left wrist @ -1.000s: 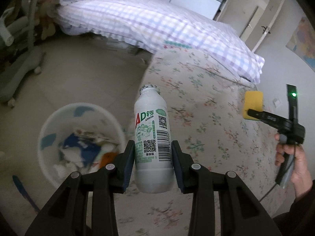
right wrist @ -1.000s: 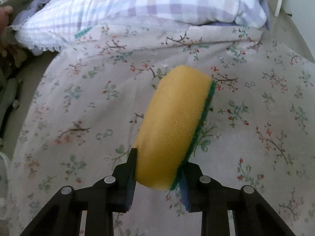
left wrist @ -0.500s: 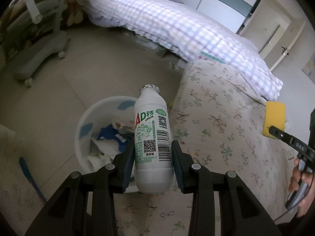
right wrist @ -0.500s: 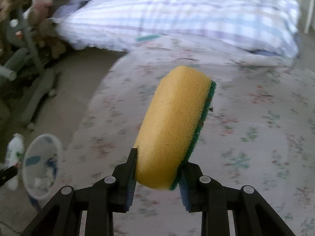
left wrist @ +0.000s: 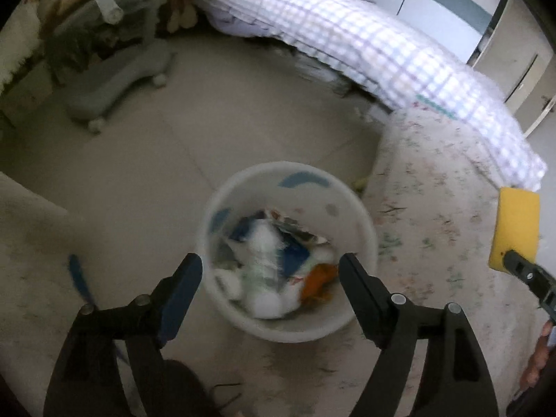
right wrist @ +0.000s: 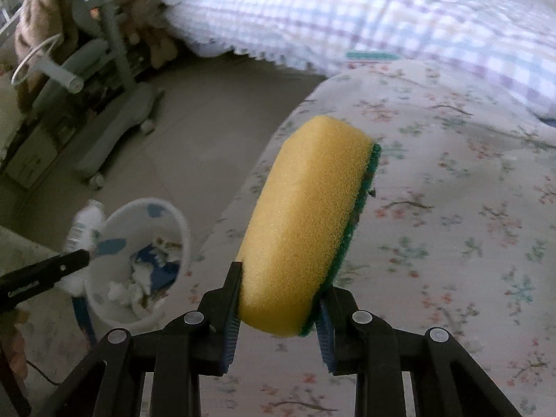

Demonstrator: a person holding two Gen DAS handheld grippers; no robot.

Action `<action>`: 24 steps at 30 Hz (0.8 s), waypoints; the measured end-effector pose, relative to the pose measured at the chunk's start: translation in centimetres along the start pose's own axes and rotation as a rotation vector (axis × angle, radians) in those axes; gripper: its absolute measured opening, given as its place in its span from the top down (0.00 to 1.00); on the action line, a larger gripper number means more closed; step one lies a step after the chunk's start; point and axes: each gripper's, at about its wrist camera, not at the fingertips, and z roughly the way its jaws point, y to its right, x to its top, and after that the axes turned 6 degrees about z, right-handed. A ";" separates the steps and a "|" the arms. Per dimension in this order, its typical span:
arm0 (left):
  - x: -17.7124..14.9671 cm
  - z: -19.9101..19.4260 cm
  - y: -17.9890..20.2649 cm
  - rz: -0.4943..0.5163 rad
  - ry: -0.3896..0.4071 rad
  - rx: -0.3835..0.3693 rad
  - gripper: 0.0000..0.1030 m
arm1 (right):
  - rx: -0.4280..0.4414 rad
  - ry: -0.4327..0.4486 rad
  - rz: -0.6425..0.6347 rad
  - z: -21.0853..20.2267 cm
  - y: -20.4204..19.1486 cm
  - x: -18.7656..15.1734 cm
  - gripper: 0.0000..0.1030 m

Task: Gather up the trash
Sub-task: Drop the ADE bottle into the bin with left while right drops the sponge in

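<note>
My left gripper (left wrist: 271, 260) hangs over the white bin (left wrist: 295, 332), its jaws opening wide and the pads pressing on nothing. Between and below them a blurred white bottle (left wrist: 262, 243) lies among the paper and wrappers in the bin. The right wrist view shows that bottle (right wrist: 85, 224) blurred at the left rim of the bin (right wrist: 146, 203), by a left gripper finger (right wrist: 52, 269). My right gripper (right wrist: 281, 281) is shut on a yellow sponge (right wrist: 305, 215) with a green scouring side, above the bed's edge. The left wrist view catches the sponge (left wrist: 517, 226) at far right.
A bed with a floral sheet (right wrist: 451, 208) and a checked quilt (left wrist: 382, 52) fills the right. A grey wheeled chair base (left wrist: 118, 80) and plush toys (left wrist: 180, 10) stand across the tiled floor. A blue object (left wrist: 78, 278) lies left of the bin. A hand (left wrist: 538, 358) shows at right.
The left gripper moved over the bin and opened, and the bottle it held dropped out. The right gripper carried the sponge toward the bed's edge, bringing the bin into its view.
</note>
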 end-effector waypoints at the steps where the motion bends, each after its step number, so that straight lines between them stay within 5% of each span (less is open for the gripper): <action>1: -0.1 -0.1 -0.3 0.003 -0.004 0.012 0.19 | 0.008 -0.008 -0.008 0.3 -0.6 -0.1 0.67; 21: -2.5 -2.4 -7.3 -0.036 0.000 0.090 0.01 | 0.149 -0.130 -0.104 8.1 -12.0 -1.5 0.64; 24: -2.5 -2.5 -7.3 -0.036 -0.003 0.091 0.01 | 0.173 -0.149 -0.104 8.9 -13.2 -1.8 0.54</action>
